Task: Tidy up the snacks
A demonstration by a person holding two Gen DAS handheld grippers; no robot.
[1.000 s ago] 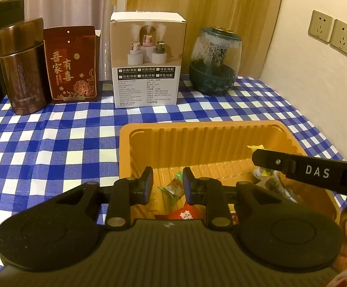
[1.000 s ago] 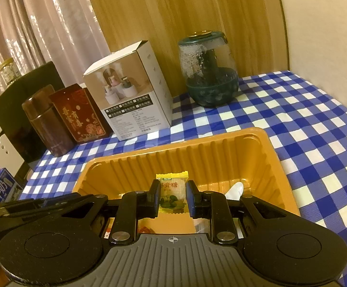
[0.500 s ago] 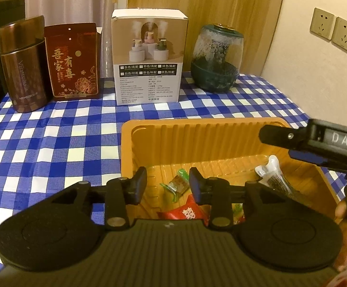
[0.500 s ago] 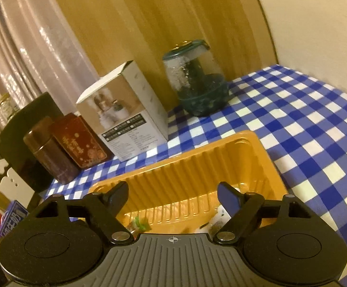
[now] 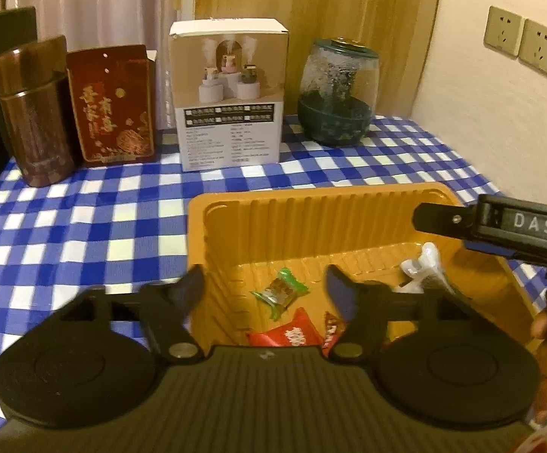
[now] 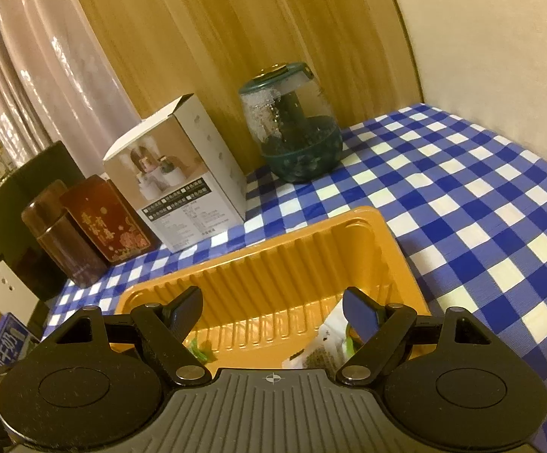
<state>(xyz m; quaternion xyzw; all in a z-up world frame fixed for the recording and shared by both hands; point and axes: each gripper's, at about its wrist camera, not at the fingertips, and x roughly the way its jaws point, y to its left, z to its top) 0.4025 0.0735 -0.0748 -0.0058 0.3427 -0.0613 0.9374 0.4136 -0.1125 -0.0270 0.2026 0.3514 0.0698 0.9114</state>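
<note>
An orange plastic tray (image 5: 311, 222) sits on the blue checked tablecloth and holds several wrapped snacks: a green-ended candy (image 5: 280, 293), a red packet (image 5: 290, 334) and a white packet (image 5: 422, 268). My left gripper (image 5: 266, 290) is open and empty above the tray's near left part. My right gripper (image 6: 273, 309) is open and empty above the tray (image 6: 273, 260); a white and green packet (image 6: 322, 351) lies under its right finger. The right gripper's black body (image 5: 500, 226) shows at the right of the left wrist view.
Along the back stand a brown canister (image 5: 34, 113), a red box (image 5: 111, 105), a white carton (image 5: 230, 94) and a green-based glass jar (image 5: 335, 94). A cream wall with sockets (image 5: 520, 43) lies to the right. A blue carton (image 6: 3, 339) sits off the table's left.
My right gripper opened and let go of a yellow candy over the tray, then lifted and tilted up. My left gripper opened from nearly shut.
</note>
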